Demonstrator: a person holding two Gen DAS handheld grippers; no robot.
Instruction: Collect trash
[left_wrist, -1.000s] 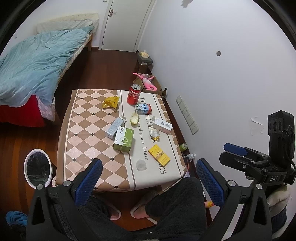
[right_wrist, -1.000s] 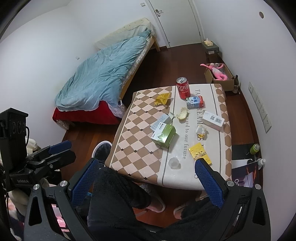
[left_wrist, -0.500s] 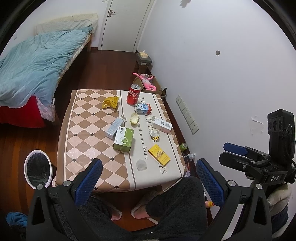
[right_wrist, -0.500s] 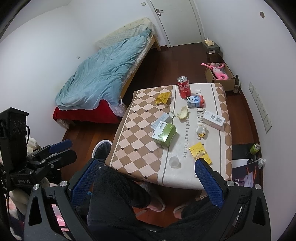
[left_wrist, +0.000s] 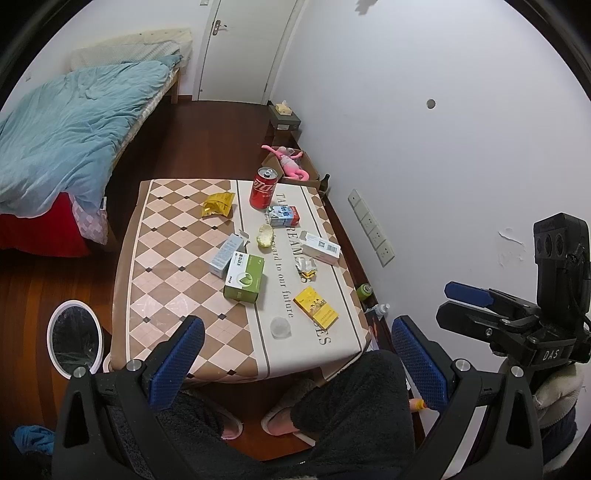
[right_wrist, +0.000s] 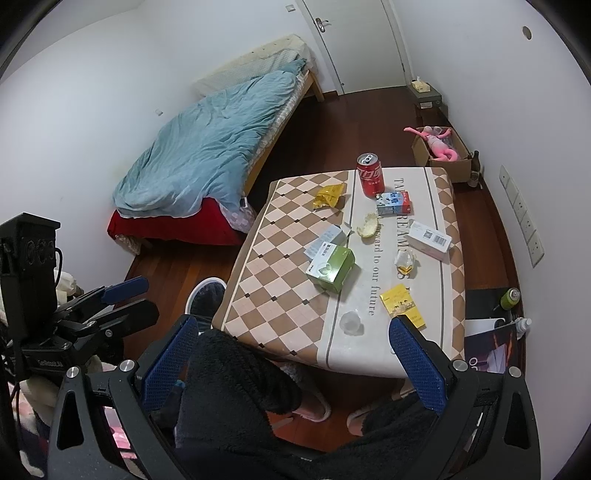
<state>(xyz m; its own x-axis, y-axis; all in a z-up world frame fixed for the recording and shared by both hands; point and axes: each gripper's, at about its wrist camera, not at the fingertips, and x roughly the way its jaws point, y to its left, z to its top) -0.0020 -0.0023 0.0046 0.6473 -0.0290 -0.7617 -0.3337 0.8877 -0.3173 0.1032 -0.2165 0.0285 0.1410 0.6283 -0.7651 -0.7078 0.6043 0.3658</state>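
Note:
A low table (left_wrist: 173, 295) (right_wrist: 280, 306) bears trash: a red soda can (left_wrist: 263, 188) (right_wrist: 370, 174), a yellow snack bag (left_wrist: 218, 204), a blue milk carton (left_wrist: 283, 216), a fruit peel (left_wrist: 265, 235), a green box (left_wrist: 244, 277) (right_wrist: 331, 268), a pale blue box (left_wrist: 225, 254), a white box (left_wrist: 320, 248), a crumpled wrapper (left_wrist: 306, 267), a yellow pack (left_wrist: 316, 307) (right_wrist: 402, 305) and a clear cup (left_wrist: 279, 327) (right_wrist: 350, 322). My left gripper (left_wrist: 295, 363) is open and empty, held high before the table's near edge. My right gripper (right_wrist: 291, 363) is open and empty too.
A white-rimmed bin (left_wrist: 75, 338) stands on the floor left of the table. A bed with a blue quilt (left_wrist: 66, 125) is beyond. A cardboard box with a pink toy (left_wrist: 290, 162) and bottles (left_wrist: 365, 291) stand by the right wall. The person's legs (left_wrist: 347, 413) are below.
Both views have shifted very slightly; both grippers stay open and empty and nothing on the table has moved.

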